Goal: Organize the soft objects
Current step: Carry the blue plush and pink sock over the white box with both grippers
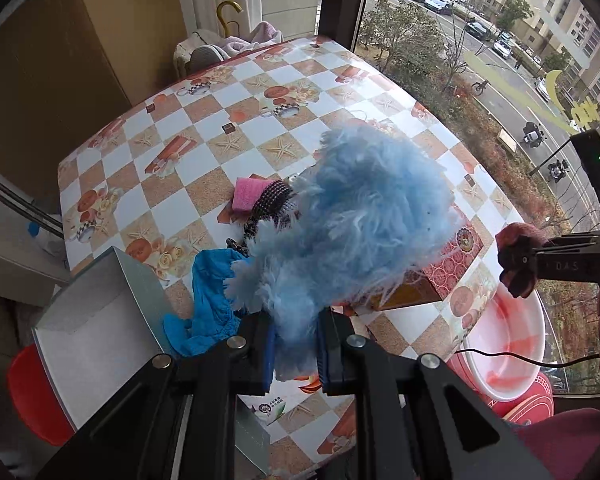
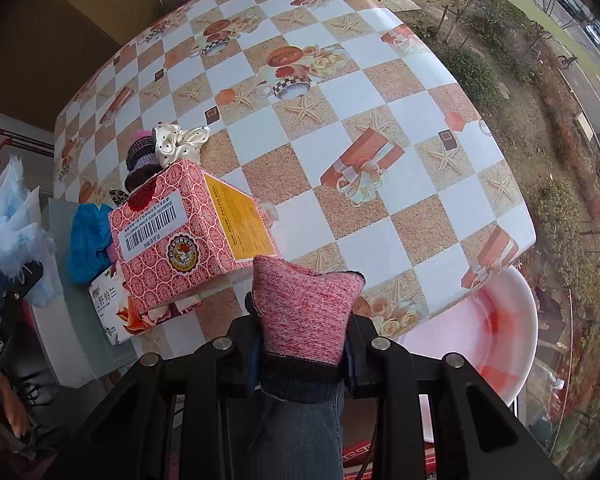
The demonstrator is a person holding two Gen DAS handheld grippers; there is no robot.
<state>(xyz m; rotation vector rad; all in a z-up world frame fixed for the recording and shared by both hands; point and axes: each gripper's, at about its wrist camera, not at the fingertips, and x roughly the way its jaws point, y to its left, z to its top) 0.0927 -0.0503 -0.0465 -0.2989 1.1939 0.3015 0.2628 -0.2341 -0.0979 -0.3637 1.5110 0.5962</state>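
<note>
Blue fluffy duster (image 1: 348,216) clamped in left gripper (image 1: 296,354), bottom centre of left view; jaws closed on its lower end, fluff rising up-frame over the bench (image 1: 204,80). Long axis runs roughly along the gripper's forward line.

Pink knit sock (image 2: 306,308) clenched in right gripper (image 2: 302,354), bottom centre of right view; dark cuff between the jaws, toe pointing forward. Same sock seen as a dark red lump at right edge of left view.

Open grey-white box (image 1: 100,320) sits lower left in left view, at the near bench edge, just beside the left gripper. Left is clearly nearer it; right gripper is well off toward the right edge. Judgement: if the box is the drop spot, the duster needs a short swing left; the sock must cross over. White-pink basin (image 2: 496,332) lies lower right in right view, below the bench edge, near the right gripper, so it may be the sock's target. Cannot tell which.

Mid-distance: blue glove (image 1: 208,292) crumpled by the box, red patterned carton (image 2: 180,236), tissue pack (image 2: 108,308) under it. Further: pink sponge (image 1: 246,196), dark hair bands (image 1: 272,200), polka-dot scrunchie (image 2: 180,142).
</note>
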